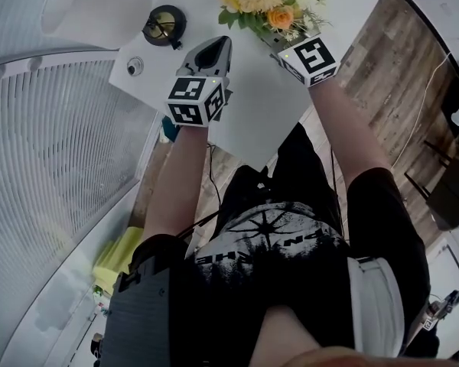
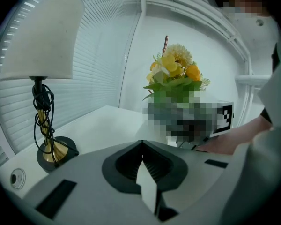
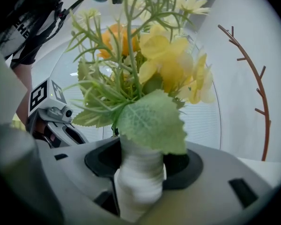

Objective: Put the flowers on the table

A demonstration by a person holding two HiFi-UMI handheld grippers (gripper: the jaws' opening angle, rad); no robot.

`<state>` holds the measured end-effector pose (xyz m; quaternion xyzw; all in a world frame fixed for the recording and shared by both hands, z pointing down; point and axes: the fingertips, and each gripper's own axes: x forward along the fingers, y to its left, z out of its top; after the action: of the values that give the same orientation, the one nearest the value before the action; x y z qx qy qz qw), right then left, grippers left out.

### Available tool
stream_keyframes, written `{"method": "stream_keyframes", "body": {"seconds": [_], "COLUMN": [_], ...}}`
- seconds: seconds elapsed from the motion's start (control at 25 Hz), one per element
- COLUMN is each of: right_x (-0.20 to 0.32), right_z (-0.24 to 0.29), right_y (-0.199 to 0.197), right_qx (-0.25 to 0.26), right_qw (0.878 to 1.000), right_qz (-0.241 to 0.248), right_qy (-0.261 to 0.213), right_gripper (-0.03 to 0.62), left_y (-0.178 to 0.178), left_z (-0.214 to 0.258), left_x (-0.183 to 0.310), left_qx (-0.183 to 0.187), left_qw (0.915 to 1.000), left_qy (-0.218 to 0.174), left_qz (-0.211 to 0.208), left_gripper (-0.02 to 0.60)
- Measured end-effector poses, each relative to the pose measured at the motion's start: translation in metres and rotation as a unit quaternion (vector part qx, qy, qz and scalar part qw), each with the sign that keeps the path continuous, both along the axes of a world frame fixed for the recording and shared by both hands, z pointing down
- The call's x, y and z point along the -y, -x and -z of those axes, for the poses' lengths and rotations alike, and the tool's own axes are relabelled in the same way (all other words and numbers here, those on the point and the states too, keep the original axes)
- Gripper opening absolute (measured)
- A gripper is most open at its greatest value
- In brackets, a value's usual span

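Clamped in the right gripper (image 3: 139, 179): a bunch of yellow and orange flowers (image 3: 150, 64) with green leaves, gripped low on its thick white-wrapped stem (image 3: 136, 165), jaws spread wide around it. Blooms upright above the jaws, at the upper centre of the head view, over the far part of the flat white table (image 1: 252, 105). Cannot tell whether the stem's foot touches the tabletop.

Probably light and top-heavy. Petals and thin sprigs soft, easily crushed or bent, so best left untouched. Wrapped stem likely firm enough, slightly yielding, not slippery: the right place to grip, as now. Likely to topple if stood on end; safer laid on its side.

Left gripper (image 2: 143, 170) closed and empty, jaws meeting in a point, at centre-left of the head view, aimed toward the bunch.

No vase, pot or other container in view. Only a brass-stemmed lamp with white shade (image 2: 37, 41) on the table, upper left of the head view.
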<state>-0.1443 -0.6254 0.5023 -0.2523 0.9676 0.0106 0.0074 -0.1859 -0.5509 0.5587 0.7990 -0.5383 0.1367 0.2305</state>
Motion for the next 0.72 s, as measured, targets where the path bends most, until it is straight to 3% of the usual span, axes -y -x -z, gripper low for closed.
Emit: {"method": "stream_keyframes", "body": {"seconds": [0.72], "right_x": [0.005], "right_z": [-0.004], "right_y": [0.000], "right_qx": [0.008], "right_qw": [1.000], "right_qz": [-0.027], "right_qy": [0.013], "right_gripper": [0.260], "left_y": [0.000], "left_z": [-0.007], "left_x": [-0.012], "left_qx": [-0.009], "left_qw": [0.9998], "left_qy": [0.011], "left_qz": [0.011], "left_gripper": [0.012]}}
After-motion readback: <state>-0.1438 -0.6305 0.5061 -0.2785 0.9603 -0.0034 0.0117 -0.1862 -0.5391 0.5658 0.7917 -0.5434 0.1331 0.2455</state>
